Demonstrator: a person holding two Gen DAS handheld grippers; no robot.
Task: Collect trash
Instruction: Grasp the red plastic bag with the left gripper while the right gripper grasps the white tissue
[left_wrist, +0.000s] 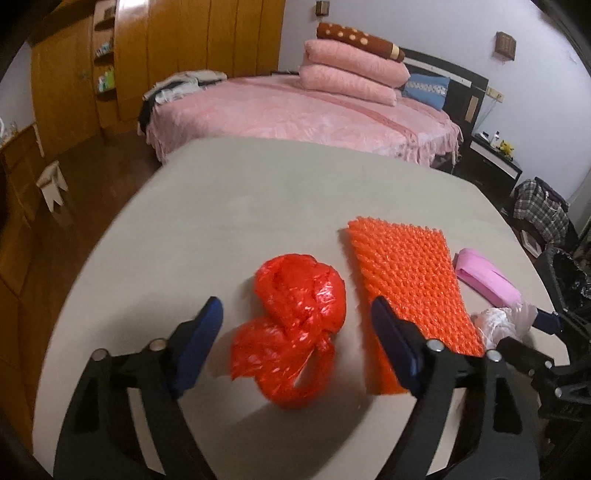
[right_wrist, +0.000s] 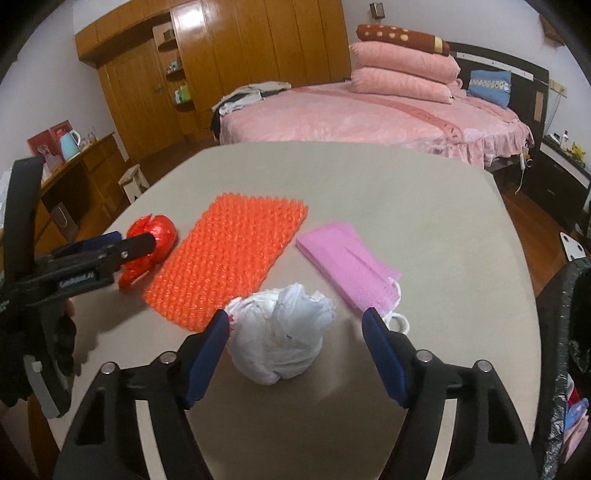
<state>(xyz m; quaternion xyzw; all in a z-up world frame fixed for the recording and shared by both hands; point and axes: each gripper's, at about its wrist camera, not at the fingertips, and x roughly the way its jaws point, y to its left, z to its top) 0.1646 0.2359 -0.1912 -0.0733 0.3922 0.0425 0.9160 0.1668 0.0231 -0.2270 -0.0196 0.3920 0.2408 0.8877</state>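
desk (right_wrist: 406, 229): 1 red bag (left_wrist: 291, 328), 1 orange mat (right_wrist: 229, 262), 1 pink pack (right_wrist: 343, 266), 1 white wad (right_wrist: 280, 336) | my left tongs (left_wrist: 295, 317) open astride red bag, not touching | my right tongs (right_wrist: 295, 328) open astride white wad

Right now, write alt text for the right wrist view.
Two blue-padded fingers of the right gripper stand open around a crumpled white plastic bag on a beige table, not pressing it. Beyond lie an orange bubble-wrap sheet, a pink packet and a red bag by the left gripper.
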